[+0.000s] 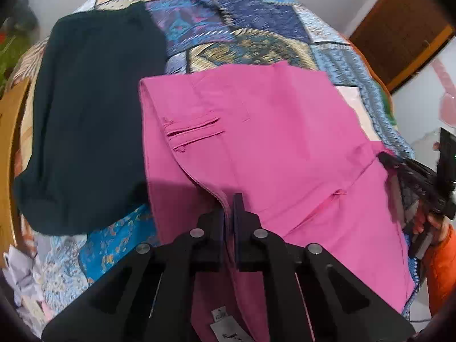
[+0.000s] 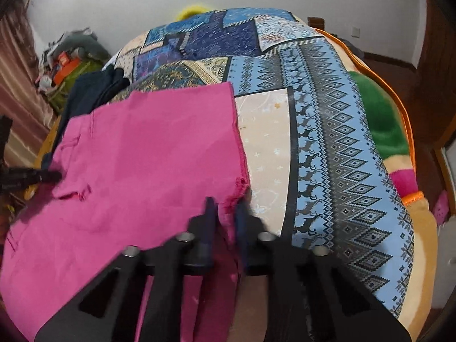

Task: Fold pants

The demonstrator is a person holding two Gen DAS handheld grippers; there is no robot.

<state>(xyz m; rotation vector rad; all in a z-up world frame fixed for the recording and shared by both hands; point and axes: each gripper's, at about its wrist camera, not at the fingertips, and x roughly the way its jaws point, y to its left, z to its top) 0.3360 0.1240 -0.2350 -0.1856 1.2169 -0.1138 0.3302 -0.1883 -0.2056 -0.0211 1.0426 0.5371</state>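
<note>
Pink pants lie folded on a patterned bedspread, with a back pocket slit facing up. My left gripper is shut on a pink fold near the waist edge, the cloth pinched between its dark blue pads. In the right wrist view the same pink pants spread to the left, and my right gripper is shut on their frayed hem corner. The right gripper also shows at the pants' right edge in the left wrist view, held by a hand in an orange sleeve.
A dark teal garment lies flat to the left of the pink pants. The bedspread stretches right to an orange-trimmed blanket. Clutter sits by the wall at far left, and a wooden door stands at upper right.
</note>
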